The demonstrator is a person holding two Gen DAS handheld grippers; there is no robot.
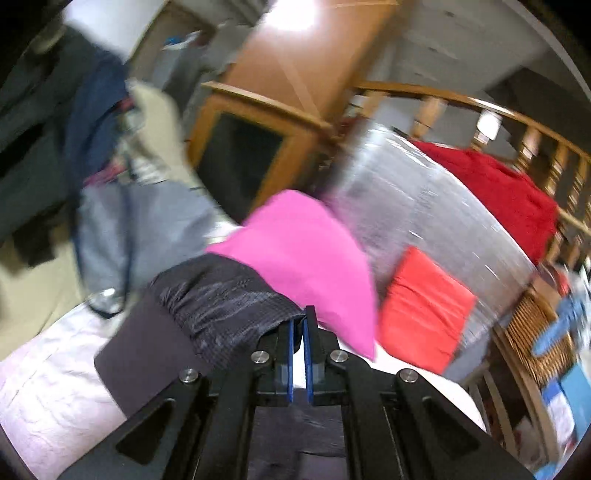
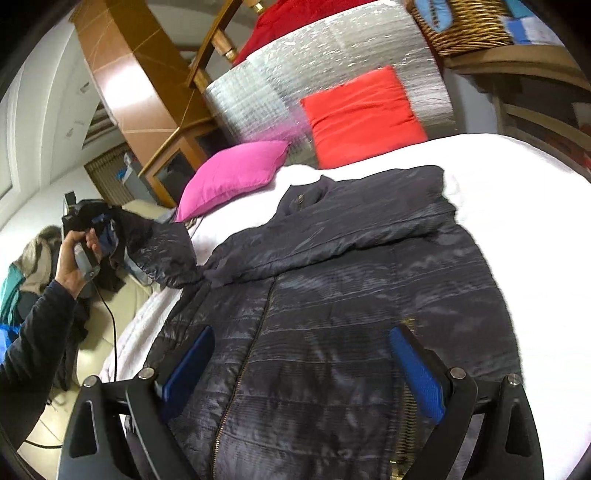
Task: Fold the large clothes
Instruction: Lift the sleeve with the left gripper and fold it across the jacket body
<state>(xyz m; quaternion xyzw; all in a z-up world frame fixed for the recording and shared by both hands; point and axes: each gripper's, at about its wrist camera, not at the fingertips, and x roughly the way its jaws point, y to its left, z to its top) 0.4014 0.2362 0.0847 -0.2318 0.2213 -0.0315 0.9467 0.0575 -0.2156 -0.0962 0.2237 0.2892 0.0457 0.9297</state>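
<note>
A dark quilted puffer jacket (image 2: 332, 280) lies front up on a white bed (image 2: 517, 192), zipper running down its middle. Its right-side sleeve is folded across the chest. My left gripper (image 1: 299, 325) is shut on the cuff of the other sleeve (image 1: 225, 299) and holds it lifted off the bed's left side; it also shows in the right wrist view (image 2: 105, 229) with the raised sleeve (image 2: 162, 254). My right gripper (image 2: 301, 343) is open, hovering just above the jacket's lower body, holding nothing.
A pink cushion (image 2: 232, 173) and an orange cushion (image 2: 362, 114) lean at the head of the bed against a silver padded panel (image 2: 280, 88). A wicker basket (image 2: 465, 26) sits at the right. Clothes (image 1: 92, 110) hang left of the bed.
</note>
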